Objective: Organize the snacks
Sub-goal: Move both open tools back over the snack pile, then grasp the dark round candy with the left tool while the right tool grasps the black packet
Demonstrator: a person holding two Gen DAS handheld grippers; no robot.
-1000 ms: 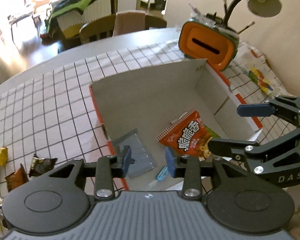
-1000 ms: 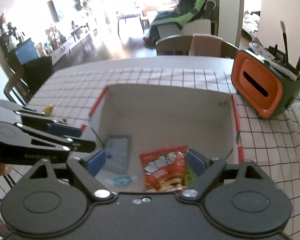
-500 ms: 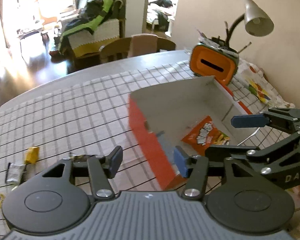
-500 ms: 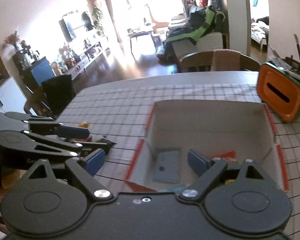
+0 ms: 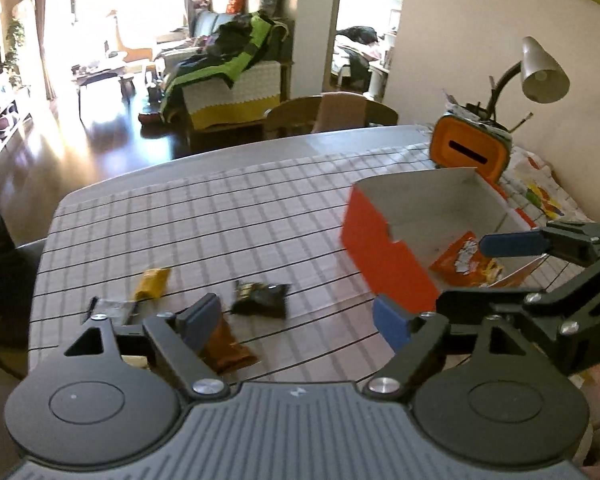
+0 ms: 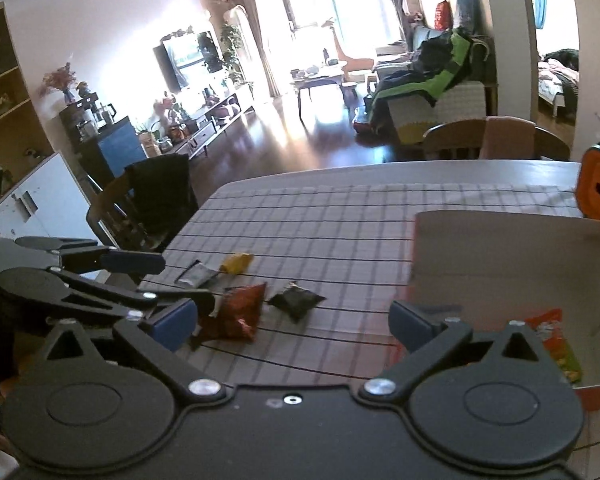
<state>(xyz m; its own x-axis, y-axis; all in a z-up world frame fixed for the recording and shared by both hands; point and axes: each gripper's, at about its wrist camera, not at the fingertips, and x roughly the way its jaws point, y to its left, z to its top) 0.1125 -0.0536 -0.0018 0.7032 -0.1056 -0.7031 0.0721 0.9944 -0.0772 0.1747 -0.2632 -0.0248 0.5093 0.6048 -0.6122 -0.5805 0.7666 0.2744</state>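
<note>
An orange-sided cardboard box [image 5: 384, 240] stands at the right of the checked tablecloth and holds an orange snack bag [image 5: 462, 260]. Loose snacks lie to its left: a black packet [image 5: 262, 299], a yellow packet [image 5: 153, 282], a brown-orange packet [image 5: 228, 350] and a silver packet [image 5: 112, 307]. My left gripper [image 5: 298, 320] is open and empty above the cloth between the packets and the box. My right gripper [image 6: 294, 318] is open and empty; the box [image 6: 500, 256], black packet [image 6: 296, 300] and red packet [image 6: 238, 314] show in its view.
An orange and green pen holder [image 5: 470, 152] and a desk lamp [image 5: 540, 72] stand behind the box near the wall. Wooden chairs [image 5: 328, 114] stand at the table's far edge. A dark chair [image 6: 156, 196] stands at the left side.
Both grippers have pulled back from over the box and swung left toward the loose packets. The left gripper's jaws have opened wider.
</note>
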